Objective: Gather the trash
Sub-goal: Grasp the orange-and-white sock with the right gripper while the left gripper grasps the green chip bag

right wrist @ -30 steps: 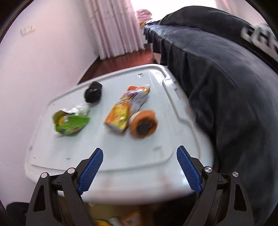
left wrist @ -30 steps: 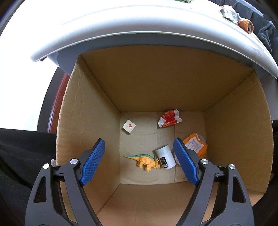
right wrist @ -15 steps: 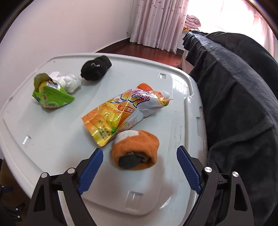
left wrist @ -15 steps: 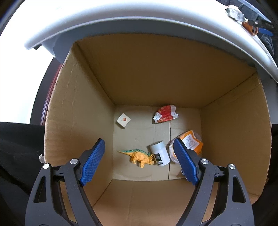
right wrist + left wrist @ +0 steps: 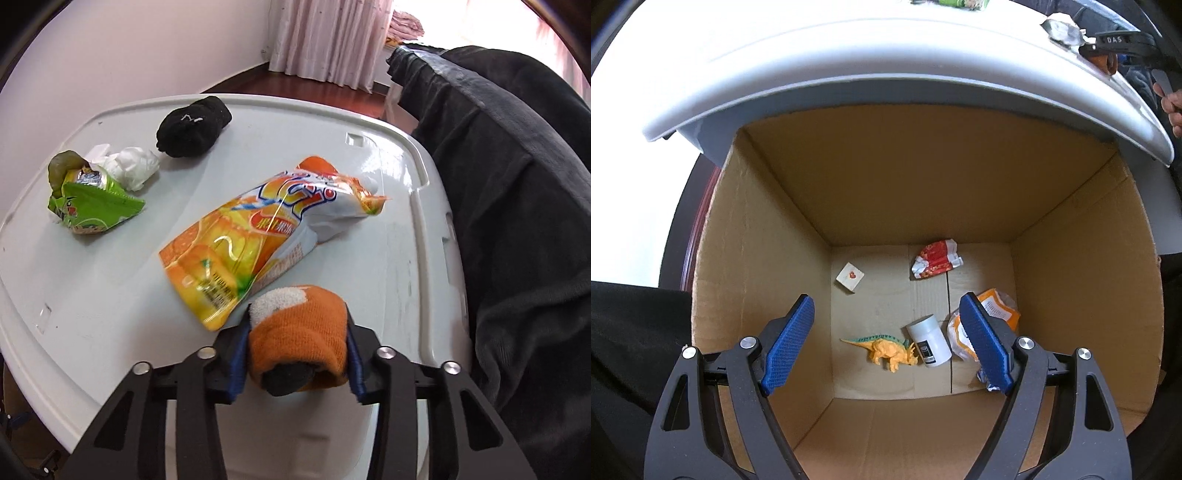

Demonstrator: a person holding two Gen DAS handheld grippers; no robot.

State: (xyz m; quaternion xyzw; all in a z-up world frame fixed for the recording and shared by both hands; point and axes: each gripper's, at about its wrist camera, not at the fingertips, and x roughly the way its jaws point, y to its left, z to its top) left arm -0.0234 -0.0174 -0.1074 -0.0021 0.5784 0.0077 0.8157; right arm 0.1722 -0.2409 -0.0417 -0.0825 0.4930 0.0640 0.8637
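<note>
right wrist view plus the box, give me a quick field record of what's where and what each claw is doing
right claw: shut on orange sock
left claw: open, above cardboard box
on white lid: orange snack bag, green wrapper, white tissue, black sock
in box: toy dinosaur, white bottle, red wrapper, orange packet, small card

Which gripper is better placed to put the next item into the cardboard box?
Right. The right gripper is shut on the rolled orange sock on the white lid. The left gripper hangs open over the cardboard box, holding nothing.
</note>
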